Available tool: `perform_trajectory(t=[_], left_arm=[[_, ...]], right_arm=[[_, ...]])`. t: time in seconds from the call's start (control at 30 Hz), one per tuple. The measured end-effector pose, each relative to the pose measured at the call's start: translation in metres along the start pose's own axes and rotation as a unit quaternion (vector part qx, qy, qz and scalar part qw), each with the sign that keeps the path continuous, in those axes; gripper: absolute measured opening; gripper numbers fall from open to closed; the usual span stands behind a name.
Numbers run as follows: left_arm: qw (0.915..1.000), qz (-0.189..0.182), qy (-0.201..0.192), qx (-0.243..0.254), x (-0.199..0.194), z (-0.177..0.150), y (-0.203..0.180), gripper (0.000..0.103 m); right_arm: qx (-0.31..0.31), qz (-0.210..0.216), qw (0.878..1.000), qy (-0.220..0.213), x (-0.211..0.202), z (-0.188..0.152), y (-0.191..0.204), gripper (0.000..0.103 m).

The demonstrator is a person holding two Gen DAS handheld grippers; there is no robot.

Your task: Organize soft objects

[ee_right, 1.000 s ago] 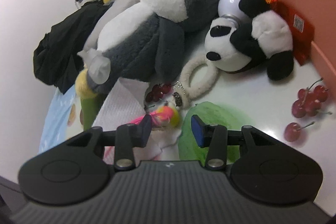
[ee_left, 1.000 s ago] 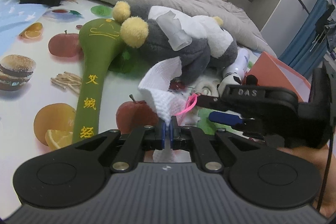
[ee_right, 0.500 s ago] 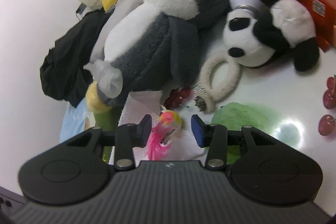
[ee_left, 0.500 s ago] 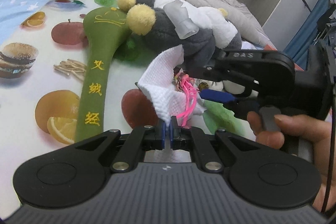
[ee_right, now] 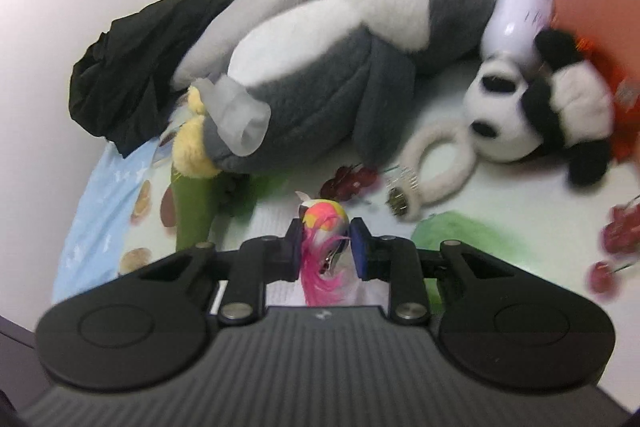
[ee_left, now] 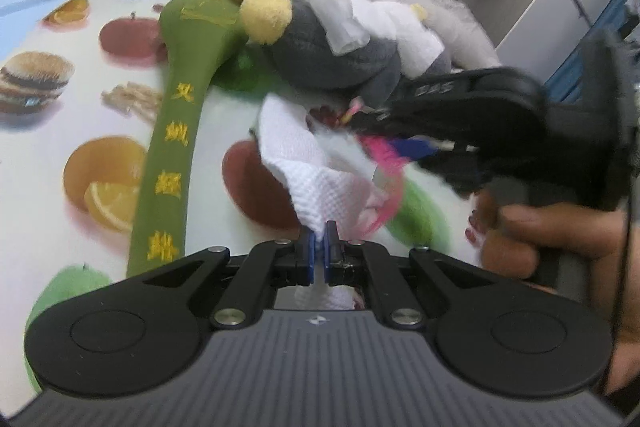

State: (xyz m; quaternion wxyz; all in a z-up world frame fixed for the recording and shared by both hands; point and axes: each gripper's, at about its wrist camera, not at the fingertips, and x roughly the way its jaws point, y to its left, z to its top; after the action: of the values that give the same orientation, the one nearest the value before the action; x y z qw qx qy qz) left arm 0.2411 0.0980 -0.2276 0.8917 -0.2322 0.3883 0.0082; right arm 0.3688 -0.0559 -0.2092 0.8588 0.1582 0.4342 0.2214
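The left gripper is seen clamped tight on the lower corner of a white cloth, which is held up off the fruit-printed worktop and drapes away in a loose fold. Across it, the right gripper is closing its 2 fingers on a small pink-and-yellow toy, and in the right wrist view the blue pads look to be touching both sides of its rounded head, with the pink tassel hanging down between them. That toy is judged very light and squashy; its round head can be expected to slip out of a shallow pinch, so the hold is best taken across the widest part of the head, not on the trailing strands or the small metal clip beside them. The cloth is limp and will follow wherever its pinched corner is carried, so little force is needed there. Beyond the 2 grippers, a large grey-and-white plush lies on its side, a plush panda rests just beside a fuzzy white ring, and a long green embroidered cushion is laid along the worktop. All of these are judged soft and forgiving, best taken by a fold or a limb.
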Motion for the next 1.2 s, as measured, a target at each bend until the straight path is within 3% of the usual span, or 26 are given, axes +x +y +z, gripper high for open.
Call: perform_trajectory(t=[0.23,0.43,0.7,0.8,0.83,0.87,0.93,1.03,1.2], left_arm=[[0.9997,-0.007,0.016,-0.017,-0.019,-0.022,-0.012,0.005],[0.9990,-0.011,0.040,-0.016,-0.034,-0.051,-0.025,0.005],[0.9956,-0.012,0.084,0.039,-0.043,-0.079,-0.047,0.008],[0.9933,-0.005,0.094,0.067,-0.047,-0.083,-0.054,0.029],[0.9916,0.002,0.100,0.082,-0.048,-0.085,-0.058,0.048],[0.9902,0.007,0.101,0.097,-0.050,-0.086,-0.060,0.054],[0.9862,0.021,0.097,0.133,-0.053,-0.087,-0.066,0.058],[0.9803,0.046,0.087,0.171,-0.056,-0.084,-0.071,0.070],[0.9694,0.060,0.065,0.229,-0.050,-0.071,-0.075,0.078]], right_arm=[[-0.027,-0.037,0.999,-0.012,-0.041,-0.009,-0.020,0.028],[-0.055,-0.066,0.996,-0.010,-0.082,-0.036,-0.039,0.028],[-0.084,-0.094,0.992,-0.003,-0.125,-0.086,-0.058,0.028],[-0.083,-0.094,0.992,0.003,-0.132,-0.100,-0.067,0.028],[-0.084,-0.098,0.992,0.002,-0.134,-0.105,-0.069,0.028],[-0.084,-0.102,0.991,0.002,-0.136,-0.108,-0.071,0.028],[-0.078,-0.100,0.992,0.005,-0.138,-0.114,-0.077,0.028],[-0.080,-0.099,0.992,0.000,-0.141,-0.119,-0.080,0.028],[-0.079,-0.092,0.993,0.002,-0.142,-0.122,-0.084,0.028]])
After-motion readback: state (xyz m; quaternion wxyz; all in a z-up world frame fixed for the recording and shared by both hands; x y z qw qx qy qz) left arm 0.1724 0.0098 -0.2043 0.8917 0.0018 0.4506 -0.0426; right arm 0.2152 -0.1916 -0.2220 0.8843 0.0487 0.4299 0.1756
